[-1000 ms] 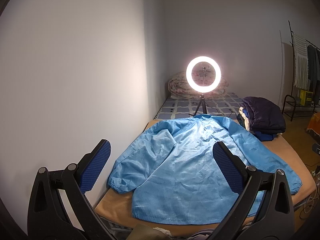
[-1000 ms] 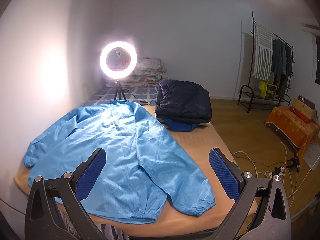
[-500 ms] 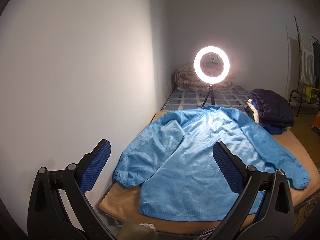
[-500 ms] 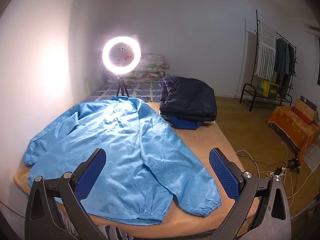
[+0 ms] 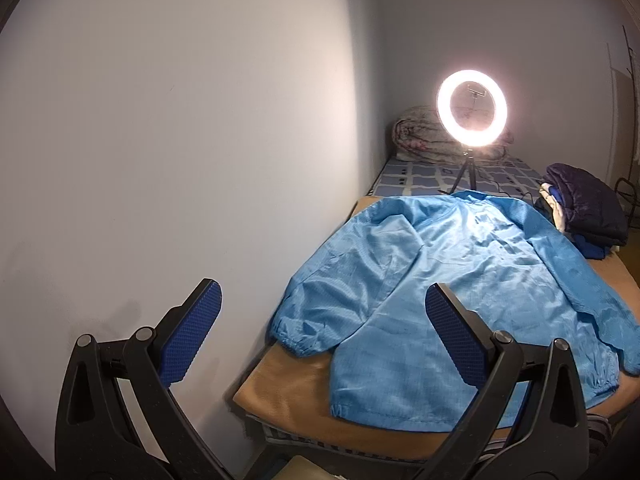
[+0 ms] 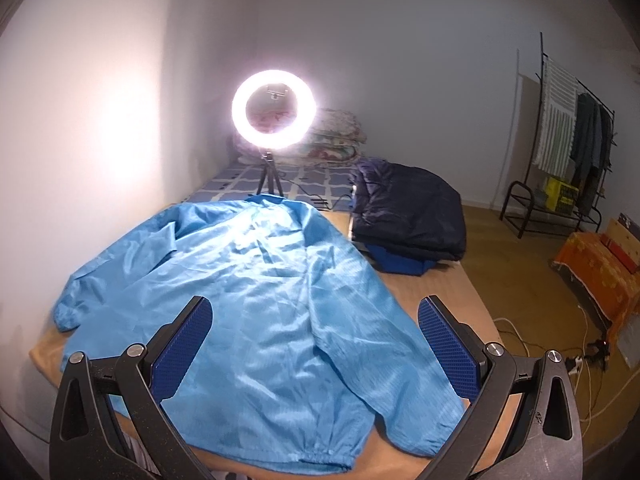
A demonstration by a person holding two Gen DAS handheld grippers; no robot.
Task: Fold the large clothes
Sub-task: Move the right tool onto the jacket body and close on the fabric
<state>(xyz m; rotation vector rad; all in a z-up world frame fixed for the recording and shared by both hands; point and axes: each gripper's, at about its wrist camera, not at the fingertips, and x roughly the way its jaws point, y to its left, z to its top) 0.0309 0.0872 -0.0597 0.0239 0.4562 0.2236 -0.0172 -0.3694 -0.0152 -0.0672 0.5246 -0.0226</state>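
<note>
You hold both grippers — left gripper (image 5: 320, 334), right gripper (image 6: 314, 344) — fingers spread and empty, above the flat-spread light-blue shiny jacket (image 6: 256, 300), evidently ready to fold.

Both wrist views face the jacket (image 5: 452, 280) from the bed's (image 6: 452, 292) foot.

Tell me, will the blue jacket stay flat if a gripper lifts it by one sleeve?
Probably not. The jacket lies wrinkled and limp on the bed, so it would likely droop and bunch. The thin, shiny fabric looks light and perhaps slippery, so it may slide from the pads. Its sleeve would rise first, dragging the rest behind.
</note>
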